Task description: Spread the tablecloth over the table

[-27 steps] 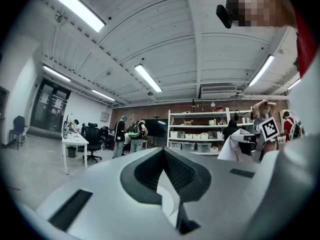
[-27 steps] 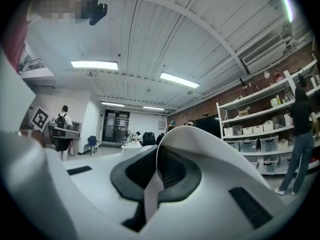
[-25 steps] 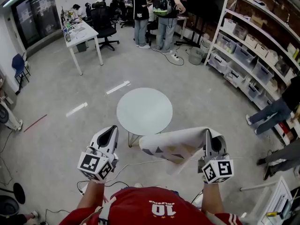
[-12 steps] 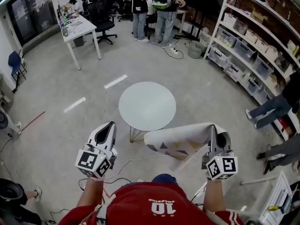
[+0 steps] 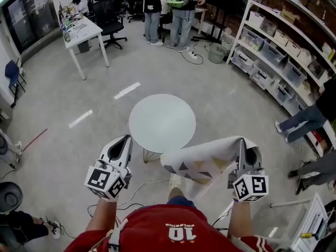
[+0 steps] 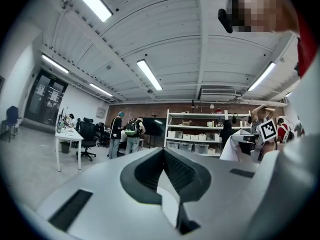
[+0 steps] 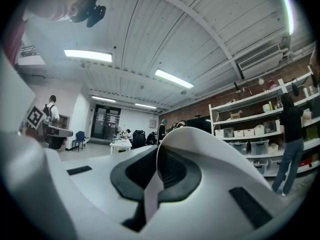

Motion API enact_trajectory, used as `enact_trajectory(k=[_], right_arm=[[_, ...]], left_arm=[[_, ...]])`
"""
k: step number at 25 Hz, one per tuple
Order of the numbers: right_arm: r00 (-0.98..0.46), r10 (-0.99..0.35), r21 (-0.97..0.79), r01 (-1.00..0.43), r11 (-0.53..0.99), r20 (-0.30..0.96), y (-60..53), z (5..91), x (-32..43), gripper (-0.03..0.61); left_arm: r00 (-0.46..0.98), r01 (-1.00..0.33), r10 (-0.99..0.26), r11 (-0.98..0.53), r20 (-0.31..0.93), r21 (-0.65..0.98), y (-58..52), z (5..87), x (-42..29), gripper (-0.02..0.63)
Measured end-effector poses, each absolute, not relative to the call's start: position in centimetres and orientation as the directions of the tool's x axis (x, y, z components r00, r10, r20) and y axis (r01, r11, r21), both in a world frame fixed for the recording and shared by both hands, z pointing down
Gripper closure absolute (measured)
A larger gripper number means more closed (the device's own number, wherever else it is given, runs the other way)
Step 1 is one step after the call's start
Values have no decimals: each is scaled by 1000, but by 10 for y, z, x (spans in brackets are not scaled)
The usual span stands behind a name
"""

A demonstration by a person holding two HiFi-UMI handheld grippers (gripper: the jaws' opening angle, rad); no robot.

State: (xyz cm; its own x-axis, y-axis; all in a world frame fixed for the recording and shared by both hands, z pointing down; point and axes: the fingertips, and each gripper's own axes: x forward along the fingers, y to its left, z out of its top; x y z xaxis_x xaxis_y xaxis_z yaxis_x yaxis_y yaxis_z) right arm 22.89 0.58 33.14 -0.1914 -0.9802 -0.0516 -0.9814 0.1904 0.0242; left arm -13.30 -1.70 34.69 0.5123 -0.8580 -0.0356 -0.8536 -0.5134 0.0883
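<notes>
One tablecloth [image 5: 202, 161] edge is pinched in your right claw [image 5: 244, 144], near the round bench [image 5: 162, 122]. Your left claw [image 5: 124, 142] is closed, empty.

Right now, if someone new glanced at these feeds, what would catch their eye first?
Probably the patterned tablecloth, clamped in the right gripper and draping leftward in a loose roll, not yet over the table. Next comes the bare round table standing just ahead of both grippers. Then the left gripper, which holds none of the cloth.
</notes>
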Motion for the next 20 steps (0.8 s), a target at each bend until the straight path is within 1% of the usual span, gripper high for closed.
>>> enact_trajectory(k=[6, 9, 13, 20], right_arm=[[-162, -985, 0, -987, 163, -58, -63, 333, 264, 565], [-157, -985, -2, -987, 158, -73, -101, 327, 282, 565], [-147, -985, -1, -989, 147, -86, -151, 321, 303, 565], [-105, -989, -11, -994, 107, -104, -237, 305, 362, 565]], left_arm=[[526, -846, -849, -528, -36, 74, -99, 344, -104, 612], [531, -846, -846, -532, -35, 39, -146, 338, -82, 612], [546, -836, -837, -548, -42, 42, -208, 337, -53, 612], [560, -828, -829, -560, -21, 23, -296, 329, -6, 612]])
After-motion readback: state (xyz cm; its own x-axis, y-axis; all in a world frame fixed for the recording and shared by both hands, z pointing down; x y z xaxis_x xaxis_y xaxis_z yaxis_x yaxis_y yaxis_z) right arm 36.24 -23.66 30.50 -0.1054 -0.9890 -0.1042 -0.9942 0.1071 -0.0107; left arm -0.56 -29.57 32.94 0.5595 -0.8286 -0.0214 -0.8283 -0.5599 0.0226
